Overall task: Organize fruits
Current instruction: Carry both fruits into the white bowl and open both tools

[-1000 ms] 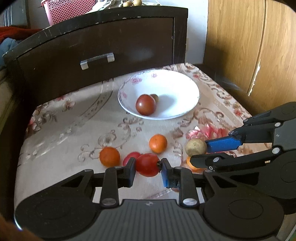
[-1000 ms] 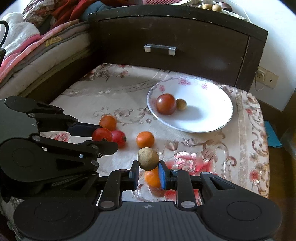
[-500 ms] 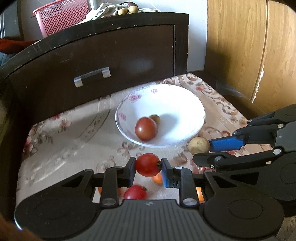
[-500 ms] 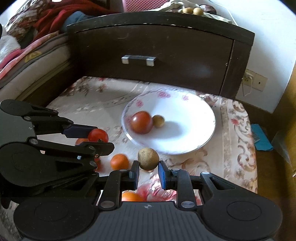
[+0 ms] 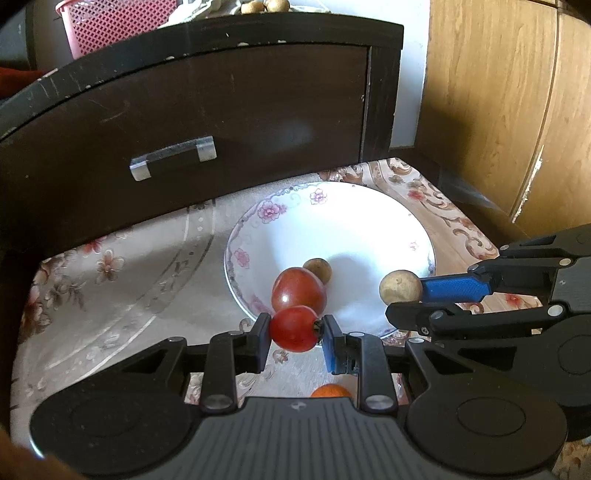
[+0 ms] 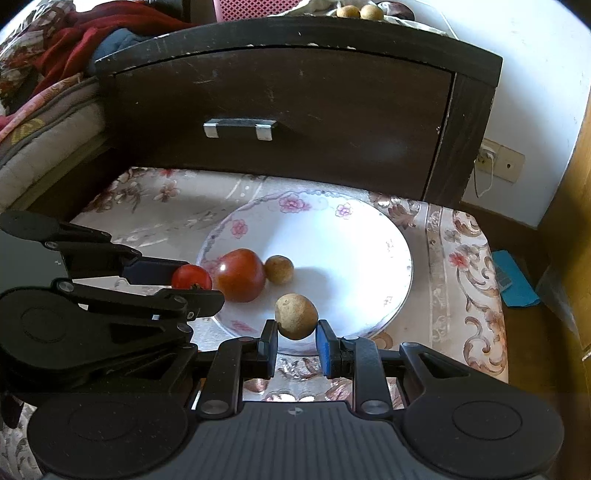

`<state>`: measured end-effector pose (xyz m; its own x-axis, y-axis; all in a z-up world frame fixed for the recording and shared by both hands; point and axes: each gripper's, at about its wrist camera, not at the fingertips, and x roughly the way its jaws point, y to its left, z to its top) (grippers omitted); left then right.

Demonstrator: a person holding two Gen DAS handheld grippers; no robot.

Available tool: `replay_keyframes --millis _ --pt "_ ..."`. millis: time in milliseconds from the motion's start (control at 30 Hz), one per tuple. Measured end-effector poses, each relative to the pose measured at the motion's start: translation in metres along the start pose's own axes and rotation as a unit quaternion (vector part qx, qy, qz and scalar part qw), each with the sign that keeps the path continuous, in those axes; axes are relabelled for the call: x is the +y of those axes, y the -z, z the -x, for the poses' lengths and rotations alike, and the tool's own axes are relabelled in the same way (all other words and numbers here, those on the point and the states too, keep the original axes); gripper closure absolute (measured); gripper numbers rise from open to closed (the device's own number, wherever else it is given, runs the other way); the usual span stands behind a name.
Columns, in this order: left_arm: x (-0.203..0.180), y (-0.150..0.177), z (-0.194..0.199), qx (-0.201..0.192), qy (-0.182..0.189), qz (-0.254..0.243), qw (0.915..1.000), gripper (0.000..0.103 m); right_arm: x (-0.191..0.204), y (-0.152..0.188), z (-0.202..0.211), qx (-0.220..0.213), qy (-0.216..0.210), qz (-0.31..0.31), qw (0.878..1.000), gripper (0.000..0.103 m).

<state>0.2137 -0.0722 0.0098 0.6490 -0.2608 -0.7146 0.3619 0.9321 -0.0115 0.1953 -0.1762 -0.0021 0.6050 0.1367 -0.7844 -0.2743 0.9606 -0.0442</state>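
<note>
Gripping a small red tomato [image 5: 294, 328] between its two fingertips, the left tool [image 5: 295, 330] is clenched on the fruit and holds it at the near rim of the white bowl [image 5: 369, 225], clear of the bench [image 5: 122, 295]. The tomato's stem end presses against the blue pad [image 5: 330, 349] on the right finger; the black pad touches its other side. Just past the tool's tips, inside the bowl, lies a larger red tomato [image 5: 298, 290], and touching that one on its far side sits a small brown fruit [image 5: 318, 269].

The right tool [image 6: 296, 334] is likewise closed on a fruit: a round tan fruit [image 6: 296, 316] is pinched between its narrow-set fingers and hangs above the near part of the bowl [image 6: 369, 236], apart from the fruits already inside. From the left wrist view this tool comes in from the right, its load [image 5: 400, 287] over the bowl's right half.

Below the left tool's fingers, partly hidden by its body, an orange fruit [image 5: 330, 390] rests on the flowered cloth of the bench. Beyond the bowl stands a dark cabinet [image 5: 221, 103] with a metal handle [image 5: 173, 157], and on top of it a pink basket [image 5: 110, 22].
</note>
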Motion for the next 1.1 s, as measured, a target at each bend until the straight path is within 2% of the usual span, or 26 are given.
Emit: replay_keyframes --millis 533,900,1100 --pt "0.003 -0.005 -0.029 0.0 0.004 0.003 1.0 0.068 -0.016 -0.007 -0.025 0.003 0.0 -0.007 1.0 0.082" --pt "0.003 -0.01 -0.032 -0.019 0.004 0.0 0.9998 0.067 -0.021 -0.01 -0.026 -0.004 0.007 -0.021 1.0 0.08" --pt "0.005 -0.01 -0.03 -0.019 0.004 0.007 0.9998 0.065 -0.021 -0.01 -0.022 -0.007 0.005 -0.024 1.0 0.075"
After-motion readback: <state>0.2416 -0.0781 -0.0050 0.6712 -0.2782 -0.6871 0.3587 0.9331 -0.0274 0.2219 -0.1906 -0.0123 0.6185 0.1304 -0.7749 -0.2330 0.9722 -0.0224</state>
